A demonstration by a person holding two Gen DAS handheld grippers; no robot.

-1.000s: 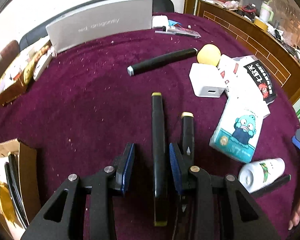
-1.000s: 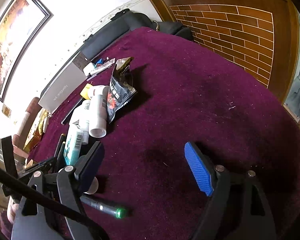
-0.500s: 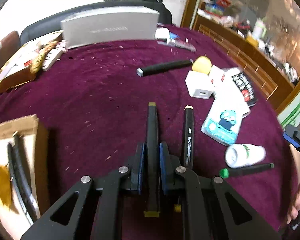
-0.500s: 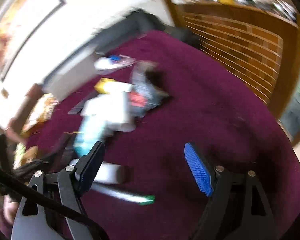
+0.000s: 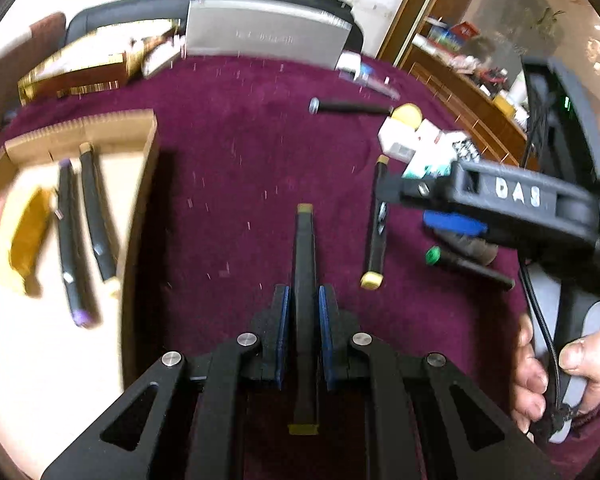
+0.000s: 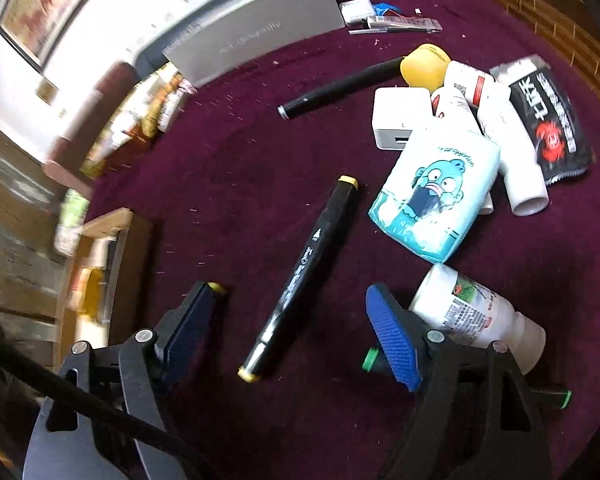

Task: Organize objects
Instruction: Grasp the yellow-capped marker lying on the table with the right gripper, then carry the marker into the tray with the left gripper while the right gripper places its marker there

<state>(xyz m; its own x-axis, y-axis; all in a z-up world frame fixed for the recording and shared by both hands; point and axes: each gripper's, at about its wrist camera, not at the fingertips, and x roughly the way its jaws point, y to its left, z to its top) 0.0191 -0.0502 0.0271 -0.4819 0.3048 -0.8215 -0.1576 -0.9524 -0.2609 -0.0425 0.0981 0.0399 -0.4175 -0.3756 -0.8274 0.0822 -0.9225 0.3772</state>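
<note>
My left gripper is squeezed tight on a black pen with yellow ends. The pen sits between the blue pads at the bottom middle of the left view and sticks out straight ahead. I hold it near its middle so it will not tip. It looks lifted off the red cloth, though the blur makes that hard to tell.

The box is at the left of that view. Two pens already lie in it side by side, next to a yellow thing I cannot make out. I think pens belong there, so mine should go there too.

My right gripper is wide open and holds nothing. It hangs over a second pen with yellow ends, which lies slanted on the cloth between the two pads, in the lower middle of the right view. I think it is lined up like this to grab that pen next.

A white bottle lies just beside the right pad, and a green-tipped pen pokes out from behind that pad. I should close carefully so I do not bump them.
</note>
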